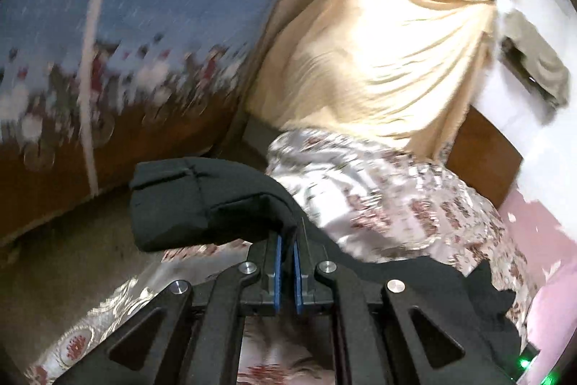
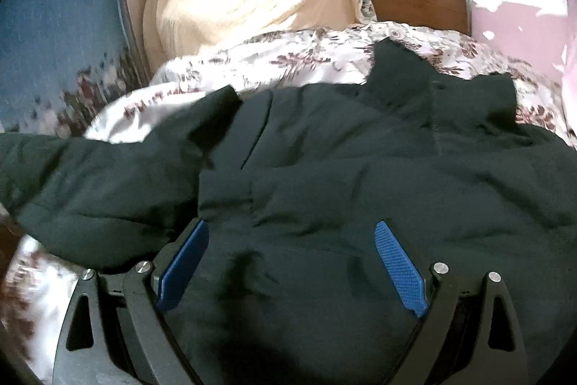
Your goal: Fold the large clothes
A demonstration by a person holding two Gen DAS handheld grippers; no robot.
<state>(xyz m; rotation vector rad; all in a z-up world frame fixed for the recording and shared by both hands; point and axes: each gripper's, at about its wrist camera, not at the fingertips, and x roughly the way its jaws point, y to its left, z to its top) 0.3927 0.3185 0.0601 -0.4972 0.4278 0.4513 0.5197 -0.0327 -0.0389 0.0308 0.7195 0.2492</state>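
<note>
Black jacket (image 2: 342, 176) lies on floral bedspread (image 2: 288, 57), its sleeve (image 1: 202, 201) pinched by closed left gripper (image 1: 287, 251) w/ thin bite, so it may slip out; right gripper (image 2: 288, 262) is spread, holding nothing.

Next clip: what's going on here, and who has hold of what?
A person with a handheld gripper in each hand is folding a black padded jacket on a bed with a floral cover. The left gripper is shut on an edge of the jacket, with a sleeve end draped over its fingers, raised off the bed. The right gripper is open above the jacket's body, its blue fingers apart and gripping nothing. The fold is not finished.
</note>
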